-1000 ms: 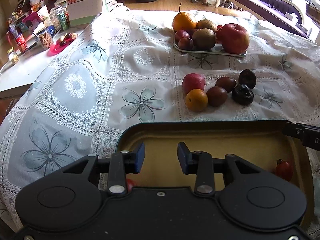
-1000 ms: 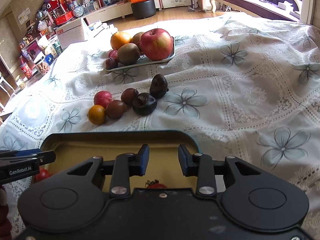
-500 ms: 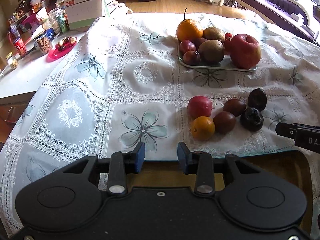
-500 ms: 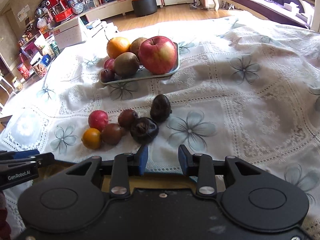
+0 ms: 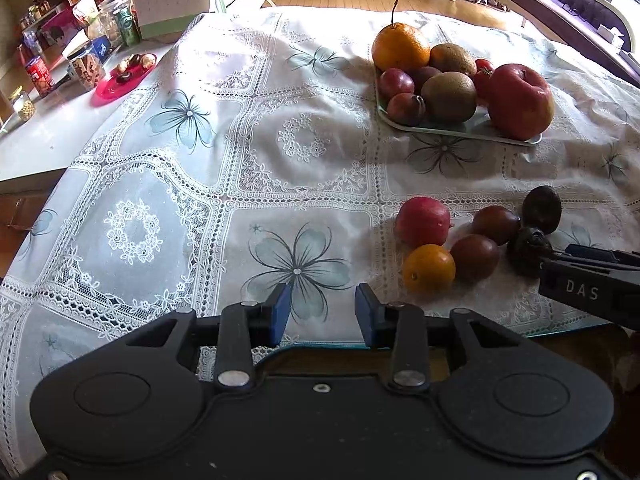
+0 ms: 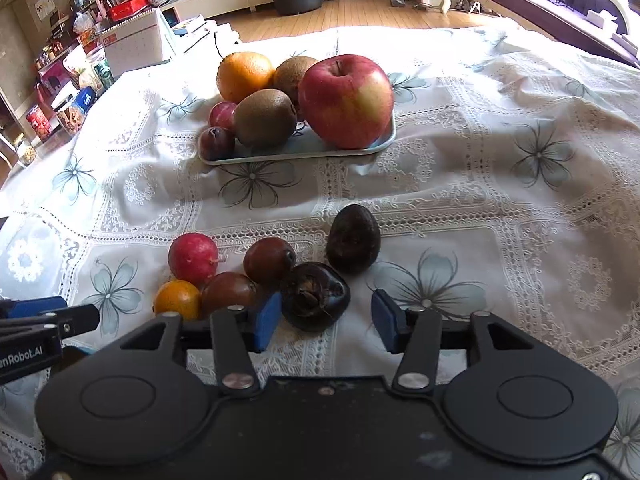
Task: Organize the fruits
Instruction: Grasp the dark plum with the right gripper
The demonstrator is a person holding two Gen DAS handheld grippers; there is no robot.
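Left wrist: wrinkled dark fruit (image 5: 526,250) half-hidden (right hand-held gripper (image 5: 560,258))

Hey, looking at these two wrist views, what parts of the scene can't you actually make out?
- Dark tray, left wrist view: mostly hidden behind the left gripper body; contents unseen.
- Tomato on the plate, left wrist view: mostly hidden by the kiwi and apple.
- Right gripper, jaws opening: contact with the dark fruit is unclear.
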